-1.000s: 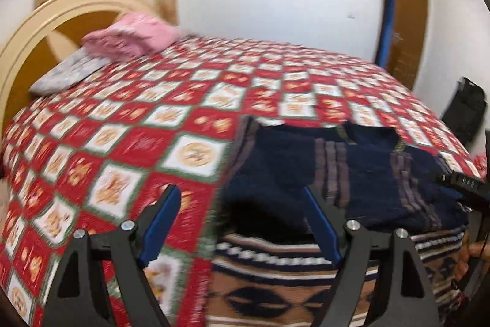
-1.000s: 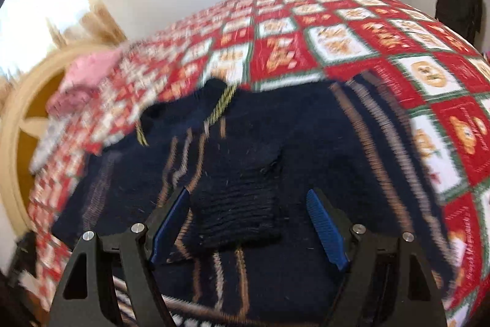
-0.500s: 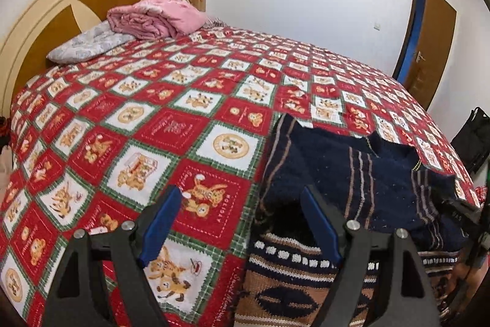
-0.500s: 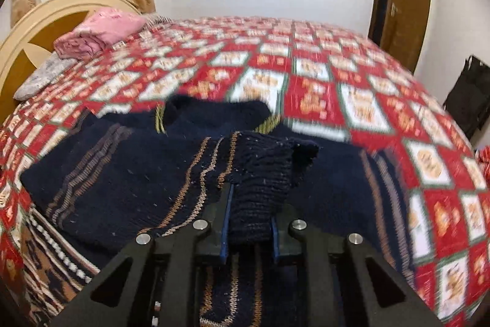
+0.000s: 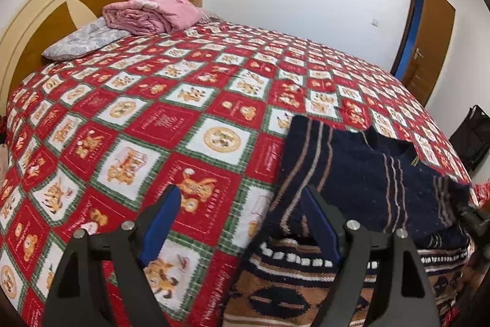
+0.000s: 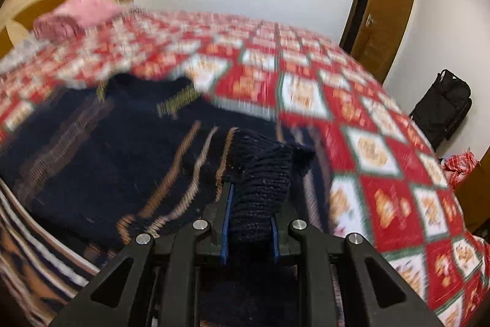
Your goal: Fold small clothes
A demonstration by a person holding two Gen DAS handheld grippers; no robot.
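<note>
Near the bed's (image 5: 214, 112) front edge, the right gripper (image 6: 249, 222), open around the ribbed cuff (image 6: 260, 180) a second ago, has clamped onto it and lifted it clear of the navy sweater (image 5: 361, 173), so the sleeve fold looks under way. That sweater lies flat on the red patchwork bedspread, its patterned hem (image 5: 291, 290) at the edge. The left gripper (image 5: 245, 222) hovers wide open and empty over the sweater's left side. Pink blanket (image 5: 150, 11) and pillow (image 5: 82, 40) sit well apart at the headboard; nothing blocks the fold.

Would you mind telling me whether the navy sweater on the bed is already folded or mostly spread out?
Mostly spread: the navy sweater lies flat on the bedspread, with only its ribbed cuff lifted in the right gripper.
</note>
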